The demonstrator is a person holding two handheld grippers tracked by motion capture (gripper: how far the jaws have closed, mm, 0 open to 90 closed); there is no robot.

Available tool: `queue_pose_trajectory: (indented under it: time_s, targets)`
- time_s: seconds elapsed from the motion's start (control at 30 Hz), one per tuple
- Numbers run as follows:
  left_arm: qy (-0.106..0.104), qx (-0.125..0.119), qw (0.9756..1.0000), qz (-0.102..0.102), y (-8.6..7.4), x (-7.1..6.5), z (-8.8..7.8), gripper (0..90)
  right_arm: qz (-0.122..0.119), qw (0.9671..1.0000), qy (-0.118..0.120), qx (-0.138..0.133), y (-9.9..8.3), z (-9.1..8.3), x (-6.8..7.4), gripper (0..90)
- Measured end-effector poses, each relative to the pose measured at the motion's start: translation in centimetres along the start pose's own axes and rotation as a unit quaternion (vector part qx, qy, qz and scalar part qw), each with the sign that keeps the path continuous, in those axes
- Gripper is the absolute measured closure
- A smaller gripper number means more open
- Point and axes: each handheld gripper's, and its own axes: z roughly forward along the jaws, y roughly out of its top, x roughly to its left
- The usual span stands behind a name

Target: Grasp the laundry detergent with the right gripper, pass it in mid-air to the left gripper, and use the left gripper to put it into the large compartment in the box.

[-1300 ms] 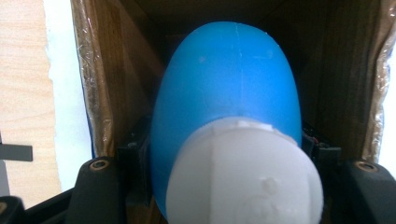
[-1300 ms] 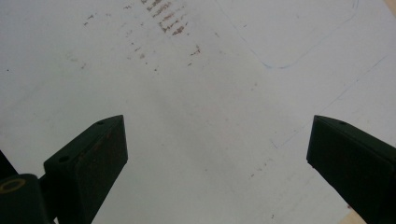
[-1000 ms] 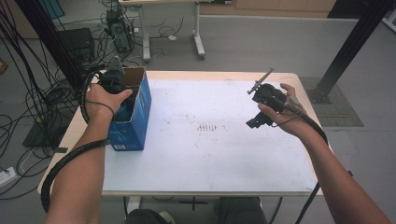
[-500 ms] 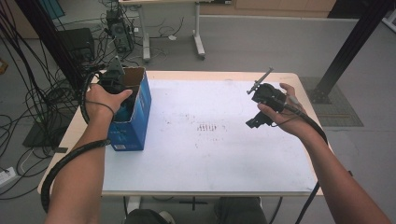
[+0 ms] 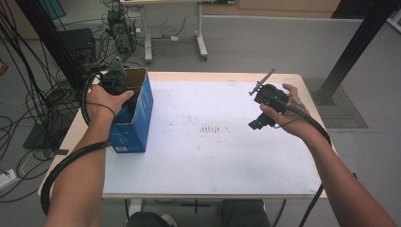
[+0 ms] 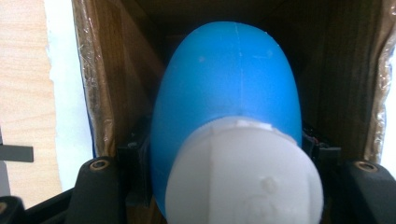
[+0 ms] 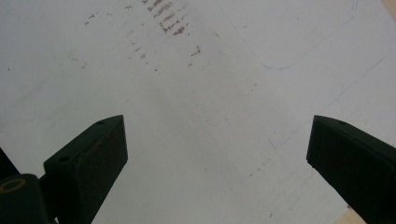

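At the left edge of the desk, the left claw is sunk into the open top of a blue cardboard box, and it is clenched on a blue bottle with a white cap. Looking along that claw, the bottle's rounded body fills the space between the two black jaws and hangs inside the brown cardboard walls, cap end nearest the hand; I cannot tell whether it rests on the bottom of the box. The left hand wraps the gripper from above at the box's near rim. Over toward the right edge of the desk, the right claw hangs released in the air, its jaws spread wide with nothing between them, above the bare white sheet and its faint brown smudges. My reading is that the step in hand is the bottle at the box, either being set down inside or about to be lifted out; the pictures do not settle which. If it is going in, the next move calls for lowering until the bottle is borne by the box, then opening the jaws and drawing straight up without catching the cardboard flaps. If it is coming out, a straight vertical lift is needed, and the free right claw could steady the box.
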Motion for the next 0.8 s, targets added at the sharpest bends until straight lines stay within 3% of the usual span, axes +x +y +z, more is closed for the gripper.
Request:
queue_pose_trajectory:
  time_s: [0.8]
  targets:
    - [0.002,-0.001,1.0,0.001,-0.08,-0.11,0.0,36.7,0.0,1.0,-0.002,-0.001,-0.02,-0.35,-0.19,5.2]
